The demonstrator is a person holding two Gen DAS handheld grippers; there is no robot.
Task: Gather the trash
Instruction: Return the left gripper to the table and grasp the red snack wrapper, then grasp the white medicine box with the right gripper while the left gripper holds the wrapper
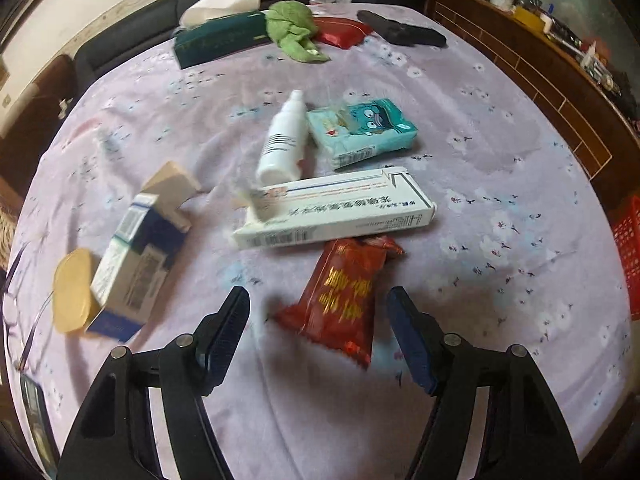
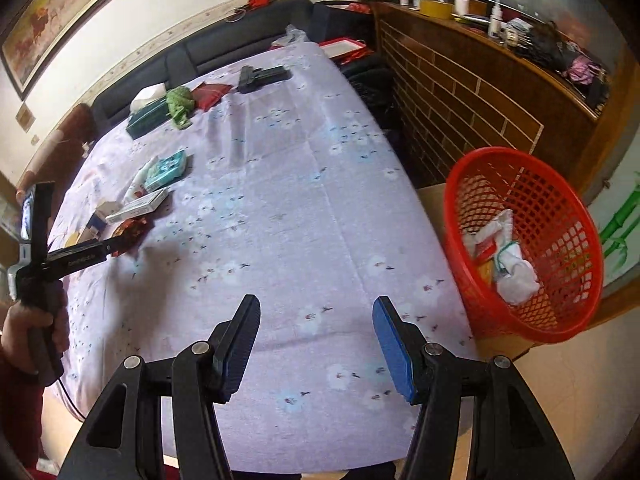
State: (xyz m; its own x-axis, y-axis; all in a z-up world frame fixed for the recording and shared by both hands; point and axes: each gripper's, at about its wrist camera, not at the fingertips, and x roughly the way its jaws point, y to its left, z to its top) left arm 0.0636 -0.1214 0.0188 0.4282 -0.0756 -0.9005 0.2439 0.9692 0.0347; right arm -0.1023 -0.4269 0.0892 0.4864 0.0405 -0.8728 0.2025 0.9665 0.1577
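Trash lies scattered on the lilac bedspread (image 1: 480, 184): a red snack wrapper (image 1: 344, 300) sits between the spread-wide fingers of the left gripper (image 1: 318, 312), touching neither, just below a long white carton (image 1: 332, 212). The right gripper (image 2: 316, 336) gapes empty beside the red basket (image 2: 560, 216).

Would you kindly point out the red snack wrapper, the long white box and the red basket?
red snack wrapper (image 1: 340, 300), left wrist view, middle of its printed face.
long white box (image 1: 340, 210), left wrist view, its top face.
red basket (image 2: 560, 216), right wrist view, inner mesh wall.
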